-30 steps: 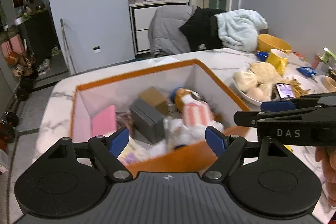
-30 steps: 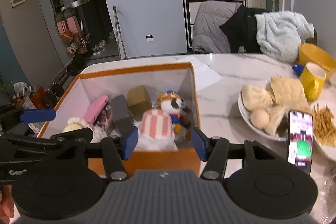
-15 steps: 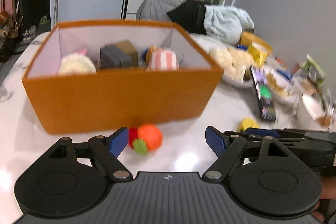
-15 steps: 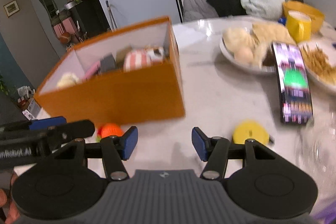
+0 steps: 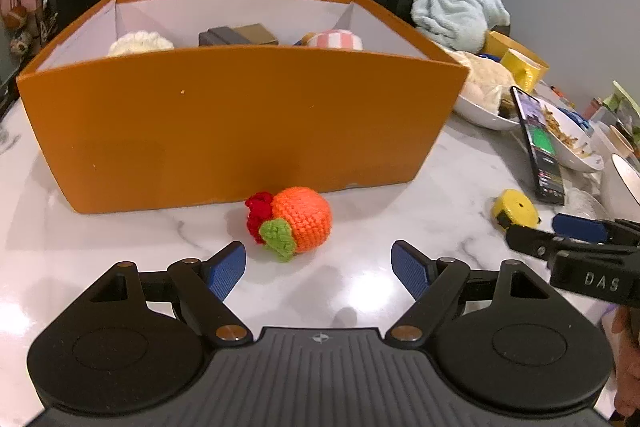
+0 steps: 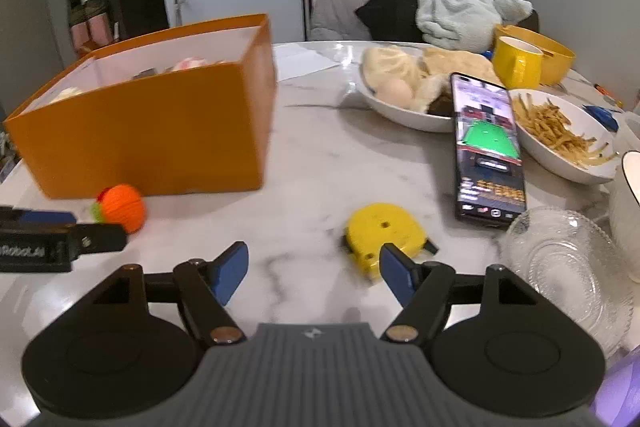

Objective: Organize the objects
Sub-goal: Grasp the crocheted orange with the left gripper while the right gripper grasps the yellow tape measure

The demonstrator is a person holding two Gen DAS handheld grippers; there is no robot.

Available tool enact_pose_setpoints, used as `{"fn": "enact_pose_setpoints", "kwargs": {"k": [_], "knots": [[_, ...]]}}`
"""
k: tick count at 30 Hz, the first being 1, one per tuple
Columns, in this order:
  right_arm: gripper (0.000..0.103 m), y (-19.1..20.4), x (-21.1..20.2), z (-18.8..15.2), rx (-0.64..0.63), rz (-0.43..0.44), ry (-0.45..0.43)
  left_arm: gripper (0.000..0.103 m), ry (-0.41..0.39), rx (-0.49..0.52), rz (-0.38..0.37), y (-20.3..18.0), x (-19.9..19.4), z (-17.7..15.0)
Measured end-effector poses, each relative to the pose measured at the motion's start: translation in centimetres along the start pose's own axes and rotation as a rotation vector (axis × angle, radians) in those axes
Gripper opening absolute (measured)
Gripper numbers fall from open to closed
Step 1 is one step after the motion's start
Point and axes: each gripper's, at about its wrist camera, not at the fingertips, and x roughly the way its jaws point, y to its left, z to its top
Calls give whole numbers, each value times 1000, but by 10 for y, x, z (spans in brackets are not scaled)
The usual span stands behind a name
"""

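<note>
Lining up my left gripper (image 5: 318, 267), spread, empty, on crochet orange (image 5: 298, 221) beside box (image 5: 240, 123) front wall; soft, light, probably squashy, so I pinch round middle. Right gripper (image 6: 312, 273) spread, empty, near tape measure (image 6: 380, 229).

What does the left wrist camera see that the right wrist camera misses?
Only the left wrist view clearly shows the box's contents: a grey block and a striped plush. Only the right shows the glass bowl and fries. Both share the orange box, crocheted orange, yellow tape measure, phone, and each open hand-held gripper: left, right.
</note>
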Motion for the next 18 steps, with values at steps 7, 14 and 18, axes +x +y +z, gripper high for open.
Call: {"fn": "enact_pose_setpoints", "kwargs": {"k": [7, 14, 18], "knots": [[76, -16, 21, 6, 9, -65, 7, 94, 2, -30, 12, 3, 15, -1], [80, -22, 40, 7, 1, -81, 43, 95, 8, -24, 39, 4, 24, -1], [82, -21, 49, 6, -17, -95, 56, 95, -6, -33, 62, 7, 27, 1]]}}
